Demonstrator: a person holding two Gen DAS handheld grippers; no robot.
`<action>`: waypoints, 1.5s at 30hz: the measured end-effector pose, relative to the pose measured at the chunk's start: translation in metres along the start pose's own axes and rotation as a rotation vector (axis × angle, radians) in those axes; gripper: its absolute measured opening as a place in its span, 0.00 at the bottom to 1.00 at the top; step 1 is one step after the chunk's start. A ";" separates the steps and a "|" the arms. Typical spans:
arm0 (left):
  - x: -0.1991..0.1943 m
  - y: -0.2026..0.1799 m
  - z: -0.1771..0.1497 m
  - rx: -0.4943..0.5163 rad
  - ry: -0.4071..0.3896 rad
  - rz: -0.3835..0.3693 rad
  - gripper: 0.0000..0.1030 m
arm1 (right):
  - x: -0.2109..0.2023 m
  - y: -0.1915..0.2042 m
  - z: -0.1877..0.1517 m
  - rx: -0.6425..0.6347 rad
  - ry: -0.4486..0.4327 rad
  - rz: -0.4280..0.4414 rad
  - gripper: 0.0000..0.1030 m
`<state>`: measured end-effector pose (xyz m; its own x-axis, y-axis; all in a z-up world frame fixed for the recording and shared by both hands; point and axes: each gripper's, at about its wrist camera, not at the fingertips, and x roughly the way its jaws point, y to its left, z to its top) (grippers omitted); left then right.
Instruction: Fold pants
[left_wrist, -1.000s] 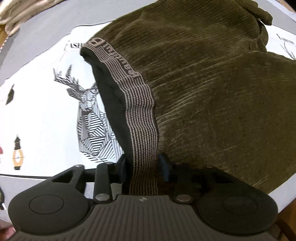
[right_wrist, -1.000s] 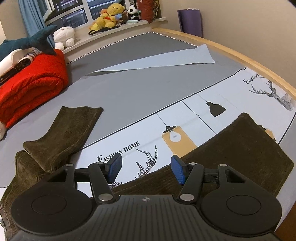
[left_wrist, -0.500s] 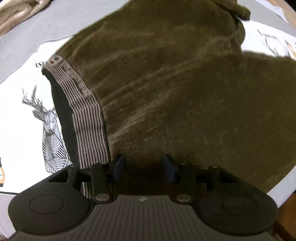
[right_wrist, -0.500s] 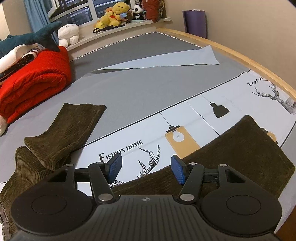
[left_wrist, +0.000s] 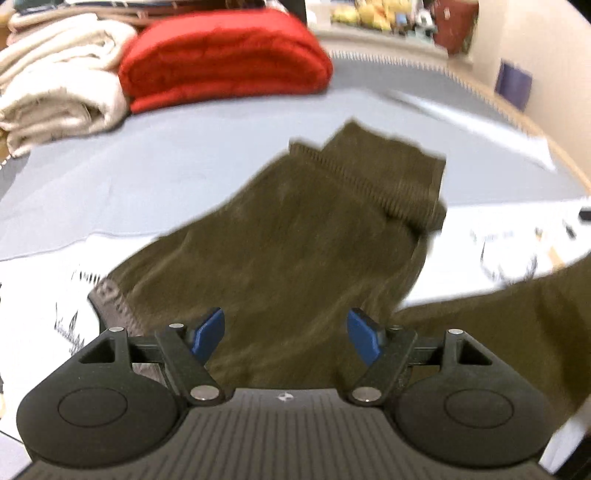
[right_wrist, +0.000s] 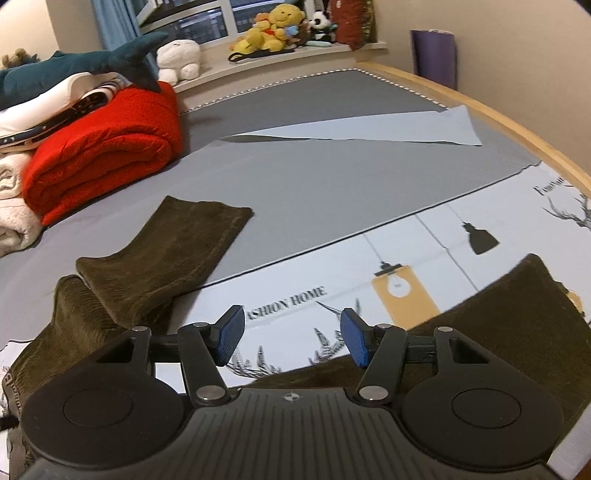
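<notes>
The pants (left_wrist: 295, 251) lie on the bed (right_wrist: 332, 177), a dark olive corduroy pair partly on the grey sheet and partly on the white printed cover (right_wrist: 295, 306). One leg end is doubled back over itself beside the red quilt (right_wrist: 103, 162); the other leg runs off to the right, its cuff lying on the print. The striped waistband (left_wrist: 110, 295) lies at the near left, flat on the cover.

A second ago the left gripper (left_wrist: 286, 332) was clamped on that waistband. Its jaws have just been opening, and now they stand wide with nothing between the pads; the cloth seen through the gap lies below them on the bed. The view has also swung from a close look down at the waistband to a blurred look out across the whole garment and the bedding beyond, so the hand has come up and away. The waistband looks set down and released.

The right gripper (right_wrist: 291, 338) has hardly shifted. It hovers half open and empty over the cover, near the edge of the right leg.

With both grippers free and the legs still splayed apart, the fold is probably only begun; the likely next step is to take a leg or edge and bring it over.
</notes>
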<state>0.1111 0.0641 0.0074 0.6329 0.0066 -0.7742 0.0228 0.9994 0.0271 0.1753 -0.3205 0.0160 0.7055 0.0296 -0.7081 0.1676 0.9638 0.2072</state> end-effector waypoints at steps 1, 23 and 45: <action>0.000 -0.002 0.005 -0.011 -0.030 0.005 0.76 | 0.002 0.003 0.001 -0.002 -0.001 0.007 0.58; 0.049 -0.035 0.036 -0.120 0.039 -0.095 0.12 | 0.174 0.026 0.025 0.227 0.022 0.228 0.30; 0.083 -0.036 0.046 -0.085 0.072 -0.064 0.18 | 0.308 0.019 0.056 0.520 0.011 0.337 0.13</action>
<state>0.1984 0.0275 -0.0291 0.5747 -0.0578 -0.8163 -0.0063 0.9972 -0.0750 0.4340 -0.3079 -0.1604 0.7715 0.3151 -0.5527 0.2524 0.6458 0.7206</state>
